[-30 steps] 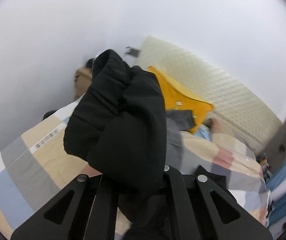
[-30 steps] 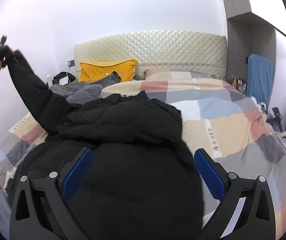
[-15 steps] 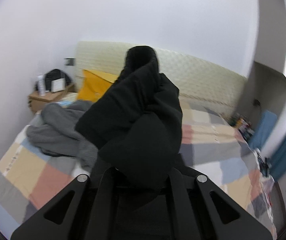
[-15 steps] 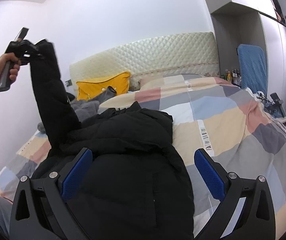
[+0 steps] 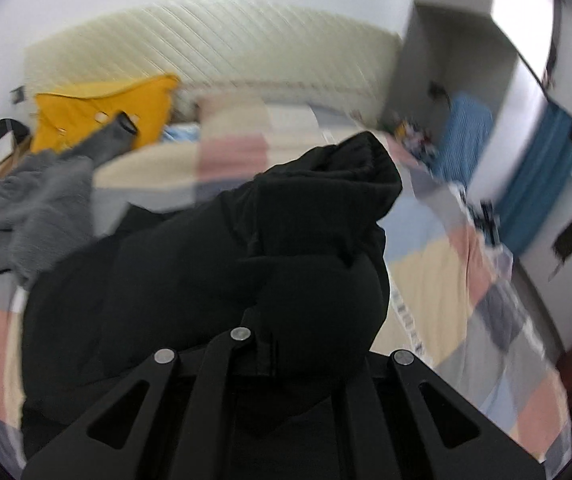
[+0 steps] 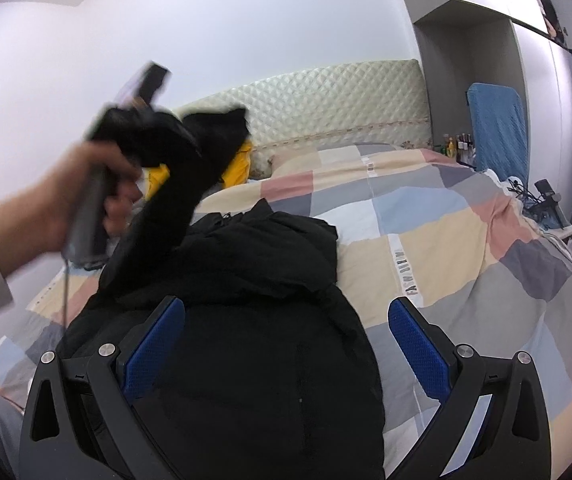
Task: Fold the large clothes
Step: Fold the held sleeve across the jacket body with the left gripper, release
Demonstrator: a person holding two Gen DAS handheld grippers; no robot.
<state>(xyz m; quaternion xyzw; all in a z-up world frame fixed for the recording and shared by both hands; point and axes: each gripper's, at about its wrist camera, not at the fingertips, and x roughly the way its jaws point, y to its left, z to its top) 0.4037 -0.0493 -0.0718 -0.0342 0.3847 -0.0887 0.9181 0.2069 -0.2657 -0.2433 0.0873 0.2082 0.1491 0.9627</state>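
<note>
I see a black jacket [image 6: 246, 320] on a pastel checked quilt [image 6: 445, 248]. Behind it, a yellow pillow [image 5: 98, 116] and my blue-padded right claw [image 6: 286, 344].

1. Black puffer jacket [image 6: 254, 320]: bulky and matte, body spread in a rumpled heap on the patchwork quilt [image 6: 445, 248]
2. Its sleeve [image 6: 182, 184] is lifted off the bed, cuff [image 5: 365, 168] bunched and raised above the body

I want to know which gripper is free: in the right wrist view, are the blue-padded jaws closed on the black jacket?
No. The right gripper stands wide open, its blue pads apart above the black jacket.
</note>
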